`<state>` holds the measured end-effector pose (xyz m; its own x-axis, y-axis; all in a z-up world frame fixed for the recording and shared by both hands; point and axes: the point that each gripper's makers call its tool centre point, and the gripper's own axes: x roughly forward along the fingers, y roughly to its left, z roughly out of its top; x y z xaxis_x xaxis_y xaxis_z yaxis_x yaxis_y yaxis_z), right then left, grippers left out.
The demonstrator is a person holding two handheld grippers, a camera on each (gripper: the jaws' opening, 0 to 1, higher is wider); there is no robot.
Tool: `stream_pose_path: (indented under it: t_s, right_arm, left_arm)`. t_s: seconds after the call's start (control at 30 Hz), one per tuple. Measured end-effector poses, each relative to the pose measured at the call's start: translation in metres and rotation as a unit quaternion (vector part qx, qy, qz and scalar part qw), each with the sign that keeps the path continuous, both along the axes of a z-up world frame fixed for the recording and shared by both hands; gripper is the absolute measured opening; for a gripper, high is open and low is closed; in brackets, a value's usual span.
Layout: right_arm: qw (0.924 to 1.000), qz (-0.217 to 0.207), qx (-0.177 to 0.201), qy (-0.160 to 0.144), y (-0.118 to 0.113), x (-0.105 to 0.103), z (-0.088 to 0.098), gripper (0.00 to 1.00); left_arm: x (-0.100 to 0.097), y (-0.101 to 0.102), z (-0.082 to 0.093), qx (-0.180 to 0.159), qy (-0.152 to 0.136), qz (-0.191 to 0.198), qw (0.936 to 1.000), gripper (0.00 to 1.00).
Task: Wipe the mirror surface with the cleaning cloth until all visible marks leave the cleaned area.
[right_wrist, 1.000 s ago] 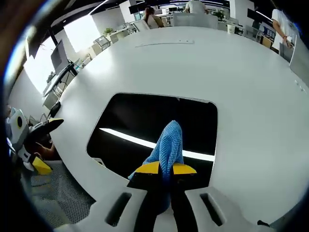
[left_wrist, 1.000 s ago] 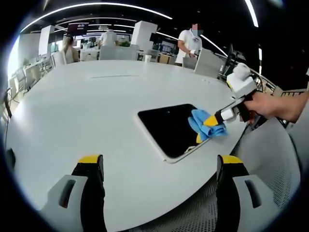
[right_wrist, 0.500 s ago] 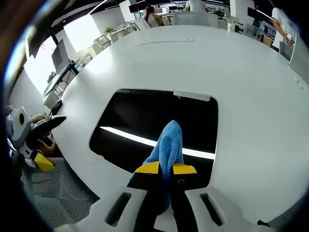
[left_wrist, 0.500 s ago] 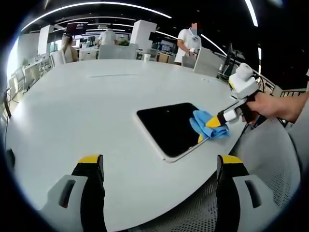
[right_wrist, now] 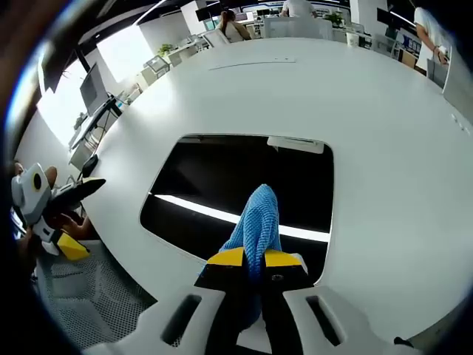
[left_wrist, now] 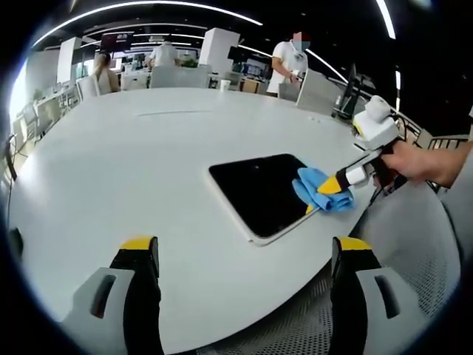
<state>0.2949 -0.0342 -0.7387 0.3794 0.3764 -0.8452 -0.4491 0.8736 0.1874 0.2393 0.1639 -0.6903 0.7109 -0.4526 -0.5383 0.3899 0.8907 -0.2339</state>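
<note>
A dark rectangular mirror (left_wrist: 257, 191) (right_wrist: 244, 196) with a white frame lies flat on the white table (left_wrist: 133, 163) near its right edge. My right gripper (right_wrist: 254, 257) is shut on a blue cleaning cloth (right_wrist: 256, 222), which rests on the mirror's near edge. In the left gripper view the same cloth (left_wrist: 318, 188) sits at the mirror's right corner, with the right gripper (left_wrist: 330, 186) held by a hand. My left gripper (left_wrist: 244, 251) stands open over the table's front edge, well short of the mirror, with nothing between its jaws.
Grey mesh chairs (left_wrist: 421, 244) (right_wrist: 81, 288) stand by the table's edge. Several people (left_wrist: 290, 61) and office desks fill the far background. The left gripper (right_wrist: 44, 211) shows at the left of the right gripper view.
The right gripper with the cloth has slid slightly toward the mirror's right edge; in the right gripper view the mirror has shifted a little with the camera. My left gripper has stayed put.
</note>
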Motion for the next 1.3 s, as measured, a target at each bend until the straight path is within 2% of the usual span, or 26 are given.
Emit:
stream_pose_path:
  t_s: [0.37, 0.57, 0.67, 0.77, 1.3]
  right_arm:
    - [1.0, 0.002, 0.004, -0.003, 0.0, 0.0, 0.0, 0.02]
    - [1.0, 0.005, 0.008, 0.003, 0.0, 0.0, 0.0, 0.02]
    - [0.9999, 0.006, 0.007, 0.003, 0.0, 0.0, 0.001, 0.02]
    - [0.9999, 0.008, 0.006, 0.003, -0.001, 0.0, 0.0, 0.02]
    - [0.9999, 0.001, 0.008, 0.008, -0.016, 0.002, 0.0, 0.02]
  left_arm:
    - [-0.001, -0.001, -0.001, 0.0, 0.003, -0.002, 1.0, 0.96]
    - [0.0, 0.0, 0.0, 0.0, 0.0, 0.002, 1.0, 0.96]
    - [0.003, 0.003, 0.003, 0.003, -0.012, 0.008, 0.9999, 0.97]
    - [0.002, 0.003, 0.003, 0.0, -0.007, 0.008, 0.9999, 0.97]
    - [0.003, 0.003, 0.005, -0.008, -0.013, 0.011, 0.9998, 0.97]
